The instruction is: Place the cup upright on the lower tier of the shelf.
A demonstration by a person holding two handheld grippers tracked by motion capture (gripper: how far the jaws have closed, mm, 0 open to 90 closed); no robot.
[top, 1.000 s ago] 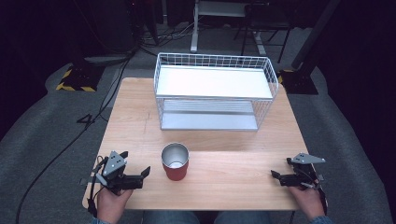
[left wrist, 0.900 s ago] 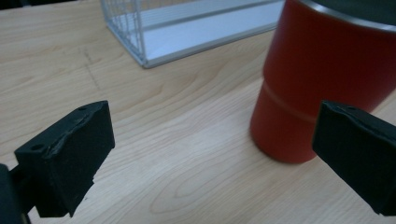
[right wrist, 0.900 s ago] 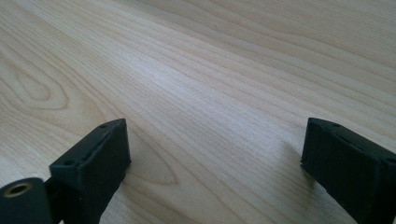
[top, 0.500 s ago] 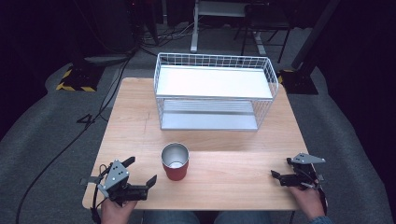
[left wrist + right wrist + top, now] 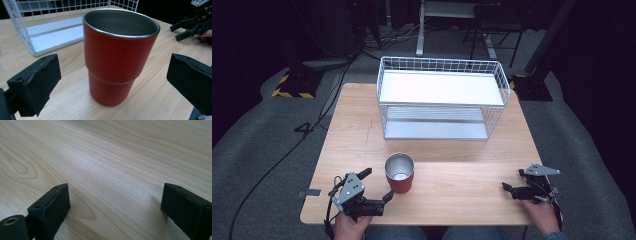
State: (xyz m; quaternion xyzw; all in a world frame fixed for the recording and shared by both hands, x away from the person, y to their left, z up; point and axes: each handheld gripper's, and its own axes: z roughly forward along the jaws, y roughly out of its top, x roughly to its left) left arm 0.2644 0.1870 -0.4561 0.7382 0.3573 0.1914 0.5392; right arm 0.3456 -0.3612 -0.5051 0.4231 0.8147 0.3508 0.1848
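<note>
A red tumbler (image 5: 399, 175) with a steel inside stands upright near the table's front, left of centre. My left gripper (image 5: 377, 184) is open just left of it, its jaws pointing at the tumbler without touching. In the left gripper view the tumbler (image 5: 117, 62) stands close ahead between the two black pads (image 5: 37, 85), with a gap on each side. My right gripper (image 5: 512, 180) rests open at the front right, far from the tumbler. In the right gripper view my right gripper (image 5: 115, 195) has just bare wood between its jaws.
A white wire rack (image 5: 442, 87) with two shelves stands at the back middle of the wooden table (image 5: 462, 195). The floor around is dark, with cables at the left. The right gripper (image 5: 195, 22) also appears far off in the left gripper view.
My left gripper has opened its jaws and slid right, up to the tumbler. The right gripper and the tumbler have stayed where they were.
</note>
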